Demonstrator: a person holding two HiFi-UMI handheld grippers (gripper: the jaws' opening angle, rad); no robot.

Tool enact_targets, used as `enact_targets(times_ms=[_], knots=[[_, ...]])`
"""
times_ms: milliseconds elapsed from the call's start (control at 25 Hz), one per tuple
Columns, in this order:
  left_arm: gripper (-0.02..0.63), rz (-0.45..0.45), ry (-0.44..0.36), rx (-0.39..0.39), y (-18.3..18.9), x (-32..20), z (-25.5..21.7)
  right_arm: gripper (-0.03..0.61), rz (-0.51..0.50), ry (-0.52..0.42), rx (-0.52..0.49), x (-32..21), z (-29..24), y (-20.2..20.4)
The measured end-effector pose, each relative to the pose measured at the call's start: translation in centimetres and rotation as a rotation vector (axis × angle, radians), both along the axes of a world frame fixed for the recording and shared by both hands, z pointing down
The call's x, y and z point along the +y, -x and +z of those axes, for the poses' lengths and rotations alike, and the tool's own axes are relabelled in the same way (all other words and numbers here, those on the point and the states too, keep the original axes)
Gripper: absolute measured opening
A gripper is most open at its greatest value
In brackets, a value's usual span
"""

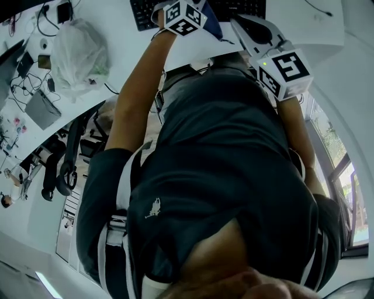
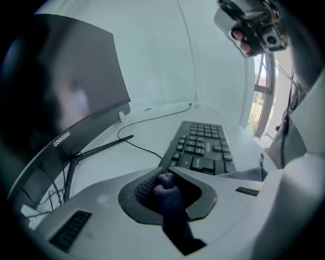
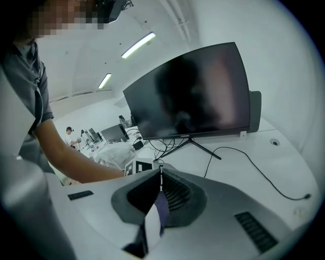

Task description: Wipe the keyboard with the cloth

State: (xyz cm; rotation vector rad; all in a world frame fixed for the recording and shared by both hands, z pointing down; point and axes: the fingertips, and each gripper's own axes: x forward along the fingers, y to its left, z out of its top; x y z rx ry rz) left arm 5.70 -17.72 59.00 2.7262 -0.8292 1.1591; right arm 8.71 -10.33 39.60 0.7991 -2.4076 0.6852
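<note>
A dark blue cloth [image 2: 171, 199] is bunched between the jaws of my left gripper [image 2: 167, 173], which is shut on it. Just beyond the jaw tips lies the black keyboard [image 2: 203, 146] on the white desk. My right gripper [image 3: 161, 173] is also shut, with a thin fold of the cloth [image 3: 161, 209] pinched between its pads. In the head view both grippers sit at the top edge, left gripper [image 1: 184, 17] and right gripper [image 1: 236, 22], with the blue cloth [image 1: 214, 24] stretched between them over the keyboard [image 1: 143, 14].
A dark curved monitor [image 3: 193, 91] on a thin stand is behind the keyboard, and its cable [image 2: 152, 118] runs across the desk. A white plastic bag [image 1: 79, 52] and small gadgets lie at the desk's left. The person's torso [image 1: 222, 175] fills the head view.
</note>
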Motion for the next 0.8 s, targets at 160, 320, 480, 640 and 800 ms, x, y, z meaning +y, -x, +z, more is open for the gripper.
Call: enact_targets(times_ms=[160,320,480,640,800], knots=[[0.030,0.032,0.021,0.032,-1.8,5.5,0.2,0.011,0.018,0.012,0.010,-0.1,0.4,-0.9],[0.031,0.124,0.049,0.035,-3.3,8.9,0.6,0.011,0.022,0.019,0.015,-0.6,0.8,-0.9],[0.030,0.084,-0.012,0.054,-2.7,4.3,-1.4,0.011,-0.004,0.026,0.015,-0.6,0.9,0.2],[0.031,0.064,-0.031,0.028,-1.9,-0.3,-1.6,0.011,-0.014,0.036,0.022,-0.3,1.2,0.7],[0.031,0.086,-0.028,-0.004,-2.1,1.3,0.1,0.011,-0.001,0.046,0.029,-0.7,1.6,0.4]])
